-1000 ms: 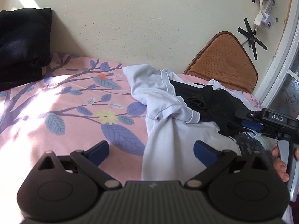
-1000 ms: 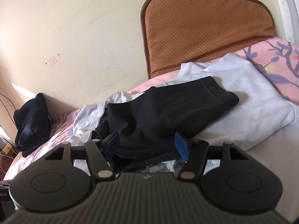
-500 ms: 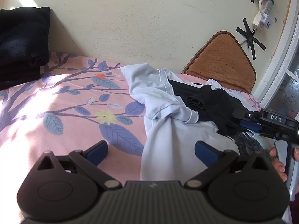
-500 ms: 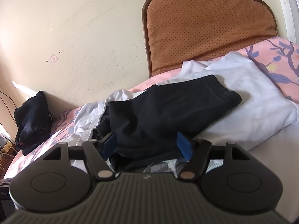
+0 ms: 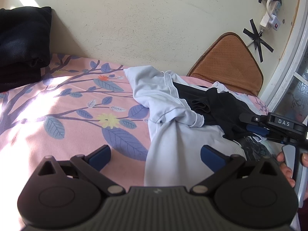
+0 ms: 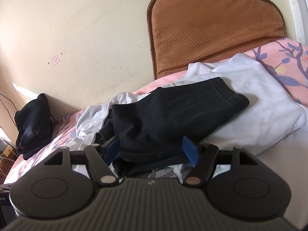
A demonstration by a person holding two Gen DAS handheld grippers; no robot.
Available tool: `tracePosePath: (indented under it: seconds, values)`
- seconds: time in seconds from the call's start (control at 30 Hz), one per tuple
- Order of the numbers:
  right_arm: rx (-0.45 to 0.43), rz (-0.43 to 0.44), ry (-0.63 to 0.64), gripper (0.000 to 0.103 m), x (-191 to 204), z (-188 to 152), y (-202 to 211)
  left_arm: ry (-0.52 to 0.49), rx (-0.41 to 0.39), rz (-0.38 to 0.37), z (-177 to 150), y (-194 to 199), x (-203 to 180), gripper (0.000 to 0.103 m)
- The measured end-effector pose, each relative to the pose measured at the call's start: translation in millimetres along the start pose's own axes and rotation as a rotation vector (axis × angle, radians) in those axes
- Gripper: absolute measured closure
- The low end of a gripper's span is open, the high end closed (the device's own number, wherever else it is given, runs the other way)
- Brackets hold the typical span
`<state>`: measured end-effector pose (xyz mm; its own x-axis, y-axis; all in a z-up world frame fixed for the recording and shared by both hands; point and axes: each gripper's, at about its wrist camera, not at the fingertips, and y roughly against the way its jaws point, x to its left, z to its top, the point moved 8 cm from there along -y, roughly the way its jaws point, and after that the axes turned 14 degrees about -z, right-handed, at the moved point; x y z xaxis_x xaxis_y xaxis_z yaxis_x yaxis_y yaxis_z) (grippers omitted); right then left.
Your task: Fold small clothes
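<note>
A pile of small clothes lies on the pink floral bedsheet (image 5: 67,115). A white garment (image 5: 173,127) with piped edges is crumpled, with a black garment (image 5: 217,105) lying on it. My left gripper (image 5: 154,154) is open, just above the near edge of the white garment. My right gripper (image 6: 152,148) is open, its blue pads on either side of the near edge of the black garment (image 6: 169,113); it also shows at the right of the left wrist view (image 5: 256,127). A folded white garment (image 6: 256,104) lies under the black one.
A stack of folded dark clothes (image 5: 21,44) sits at the far left by the wall, also seen in the right wrist view (image 6: 32,123). A brown cushion (image 6: 213,27) leans on the wall. A power strip (image 5: 271,13) hangs on the wall near the window frame.
Both grippers have shifted only slightly. The right gripper's jaws have opened a little wider around the black garment's edge. The clothes have not moved.
</note>
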<state>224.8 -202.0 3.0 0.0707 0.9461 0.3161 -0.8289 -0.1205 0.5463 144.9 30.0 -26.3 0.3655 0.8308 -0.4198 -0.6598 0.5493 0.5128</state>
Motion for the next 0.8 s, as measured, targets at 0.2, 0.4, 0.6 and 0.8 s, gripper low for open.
tracePosePath:
  seconds: [0.2,0.4,0.6,0.8]
  values:
    - [0.0,-0.001,0.001,0.029,0,0,0,0.0,0.0,0.0,0,0,0,0.001]
    - [0.013,0.003,0.029,0.023,4,-1,-2,-0.009,0.006,0.008,0,-2,-1,0.001]
    - [-0.022,0.028,0.025,0.022,2,4,37,-0.006,0.005,0.004,0,-2,-1,0.0]
    - [-0.066,-0.015,0.108,0.022,-25,-2,101,-0.009,0.006,0.008,0,-2,-1,0.0]
